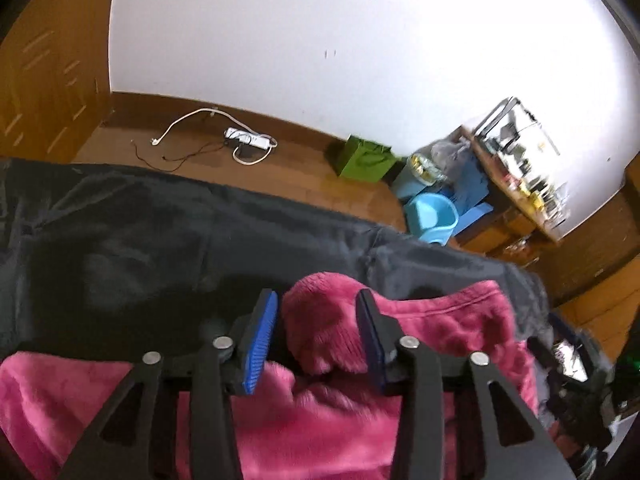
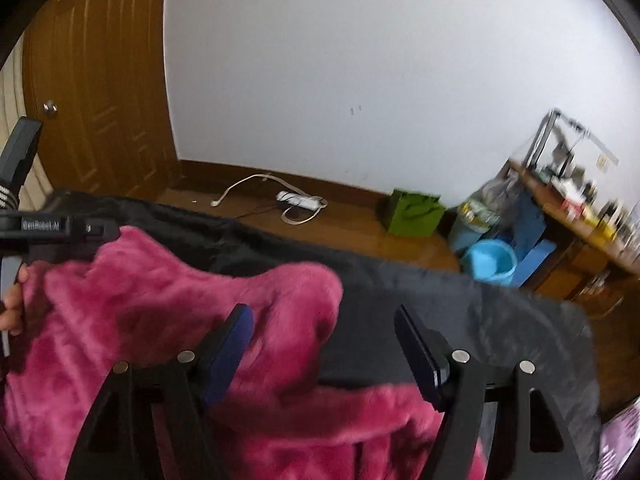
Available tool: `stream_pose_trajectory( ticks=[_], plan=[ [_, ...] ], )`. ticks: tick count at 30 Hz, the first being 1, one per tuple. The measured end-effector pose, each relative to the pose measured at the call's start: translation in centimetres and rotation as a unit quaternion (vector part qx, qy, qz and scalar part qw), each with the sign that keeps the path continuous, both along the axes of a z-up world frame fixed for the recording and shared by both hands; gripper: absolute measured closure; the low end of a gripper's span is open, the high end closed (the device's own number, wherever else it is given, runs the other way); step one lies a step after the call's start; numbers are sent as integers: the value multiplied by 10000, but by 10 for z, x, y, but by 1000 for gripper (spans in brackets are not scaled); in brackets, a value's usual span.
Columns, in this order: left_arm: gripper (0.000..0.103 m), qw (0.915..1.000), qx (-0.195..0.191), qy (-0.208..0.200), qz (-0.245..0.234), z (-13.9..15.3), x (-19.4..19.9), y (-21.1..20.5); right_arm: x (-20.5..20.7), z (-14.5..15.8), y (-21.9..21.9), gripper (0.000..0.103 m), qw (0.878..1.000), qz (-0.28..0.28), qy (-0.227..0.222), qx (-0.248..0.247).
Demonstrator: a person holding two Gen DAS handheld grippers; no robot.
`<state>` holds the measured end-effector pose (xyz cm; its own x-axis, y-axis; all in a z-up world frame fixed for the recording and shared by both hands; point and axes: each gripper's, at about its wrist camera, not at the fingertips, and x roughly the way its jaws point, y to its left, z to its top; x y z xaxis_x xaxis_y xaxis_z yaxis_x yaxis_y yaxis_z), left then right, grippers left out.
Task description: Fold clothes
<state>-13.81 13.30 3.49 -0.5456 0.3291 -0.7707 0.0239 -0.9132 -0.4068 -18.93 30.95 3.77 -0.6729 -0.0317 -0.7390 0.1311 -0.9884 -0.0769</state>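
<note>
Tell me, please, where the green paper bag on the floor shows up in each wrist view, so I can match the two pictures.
Left wrist: the green paper bag stands right of centre on the wooden floor, against the wall, beyond the dark cloth.
Right wrist: the same bag sits right of centre, lower in the picture, at the foot of the wall.
Shared landmark: the white power strip lies on the floor left of the bag in both views.

Pink garment point(image 1: 452, 332) – fluffy fleece, matt. Under it, dark cloth point(image 1: 160, 240), smooth, matt. Beyond the cloth: wood floor point(image 1: 304, 176), glossy, w/ a green paper bag point(image 1: 362, 159).
</note>
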Motion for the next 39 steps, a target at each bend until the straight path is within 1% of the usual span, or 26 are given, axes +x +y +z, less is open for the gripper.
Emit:
stream_pose_trajectory(
  ticks=[2, 4, 6, 7, 9, 11, 12, 14, 16, 18, 19, 22, 24, 25, 26, 28, 30, 32, 36, 39],
  plan=[
    [40, 9997, 182, 73, -108, 10, 14, 2, 11, -6, 9, 28, 9994, -124, -205, -261],
    [34, 9989, 348, 108, -294, 18, 28, 7, 25, -12, 18, 28, 9969, -251, -396, -624],
    [31, 9969, 415, 36, -670, 21, 39, 18, 30, -19, 22, 28, 9932, -309, -652, -912],
    [31, 9953, 328, -50, -908, 20, 40, 29, 31, -23, 20, 28, 9922, -303, -734, -961],
    [31, 9914, -85, -236, -1288, 9, 42, 54, 28, -32, 9, 28, 9917, -210, -877, -914],
    [31, 9883, -433, -358, -1421, -5, 42, 66, 21, -42, -4, 28, 9922, -127, -995, -736],
    [31, 9871, -589, -439, -1426, -13, 39, 70, 16, -46, -11, 28, 9924, -94, -1050, -633],
    [31, 9872, -796, -608, -1241, -33, 23, 72, 4, -57, -20, 28, 9922, -82, -1166, -422],
    [31, 9890, -854, -662, -1007, -43, 7, 67, -10, -67, -24, 28, 9919, -81, -1246, -240],
    [30, 9916, -847, -603, -770, -48, -11, 62, -26, -74, -24, 28, 9926, -108, -1214, -1],
    [30, 9920, -941, -522, -655, -49, -16, 62, -32, -75, -23, 25, 9932, -135, -1148, 97],
    [30, 9892, -1395, -222, -398, -47, -33, 67, -50, -78, -25, 21, 9952, -262, -861, 390],
    [29, 9870, -1551, -263, -334, -57, -42, 71, -58, -82, -27, 18, 9956, -322, -751, 463],
    [26, 9860, -1617, -271, -290, -64, -46, 73, -59, -84, -28, 15, 9957, -336, -714, 477],
    [22, 9861, -1620, -267, -248, -69, -46, 73, -58, -85, -27, 14, 9960, -350, -672, 480],
    [21, 9873, -1559, -262, -176, -76, -47, 71, -57, -86, -26, 14, 9961, -380, -684, 408],
    [21, 9899, -1359, -384, -119, -76, -47, 68, -54, -82, -23, 14, 9958, -361, -750, 383],
    [21, 9924, -1135, -460, -96, -67, -43, 60, -48, -72, -22, 14, 9959, -340, -720, 424],
    [21, 9957, -819, -412, -159, -35, -18, 47, -17, -43, -20, 14, 9978, -254, -524, 327],
    [21, 9933, -924, -620, -319, -27, 2, 45, 9, -32, -21, 14, 9978, -146, -626, 177]
  ],
)
